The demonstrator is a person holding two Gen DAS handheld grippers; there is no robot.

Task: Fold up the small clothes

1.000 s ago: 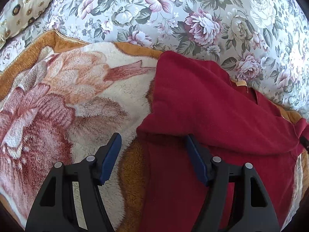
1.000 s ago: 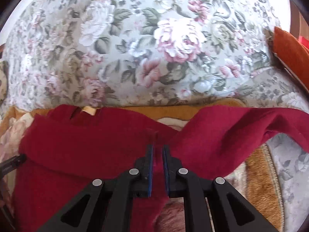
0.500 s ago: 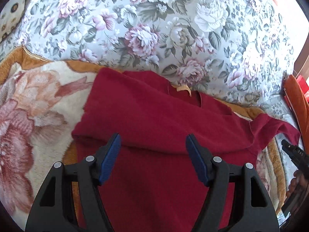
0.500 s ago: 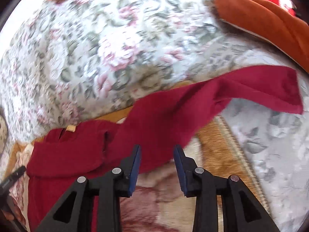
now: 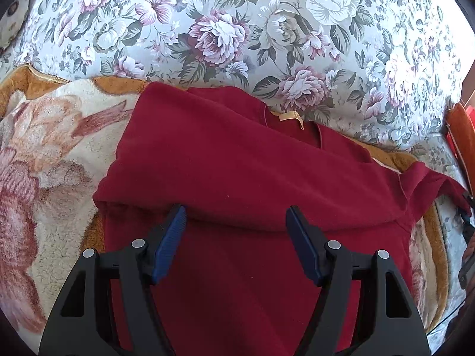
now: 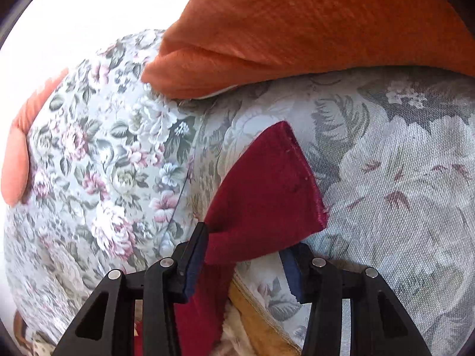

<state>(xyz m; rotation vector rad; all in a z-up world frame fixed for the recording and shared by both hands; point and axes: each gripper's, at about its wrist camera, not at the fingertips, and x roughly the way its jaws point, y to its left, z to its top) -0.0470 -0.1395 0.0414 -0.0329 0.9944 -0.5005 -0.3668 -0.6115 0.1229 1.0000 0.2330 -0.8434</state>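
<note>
The flowered sofa (image 5: 267, 23) fills the far part of both views, its cover printed with pink and white roses on grey-blue; against it, on the seat, lies a plush blanket (image 5: 44, 154) in cream, pink and orange-brown, spread under and to the left of the sweater; an orange cushion (image 6: 311, 23) leans on the sofa beyond the sweater's right sleeve, and its edge shows again at the right rim of the left wrist view.

The red sweater (image 5: 237, 172) lies on the blanket just in front of the sofa's back, neck toward the sofa, a tan label (image 5: 291, 116) showing at the collar; its left sleeve is folded across the chest, making a thick ridge over the body; the right sleeve (image 6: 267, 195) stretches away from the body onto the sofa's flowered cloth, its hemmed cuff lying flat and turned toward the cushion.

The left claw (image 5: 236, 228) hangs over the sweater's body just short of the folded ridge, its blue pads wide apart with nothing between them; the right claw (image 6: 246, 249) stands at the sleeve, also spread wide, the sleeve cloth passing between its two pads, with its left pad against the cloth's edge and the right pad apart from it; nothing is pinched. Nothing lies on top of the sweater.
</note>
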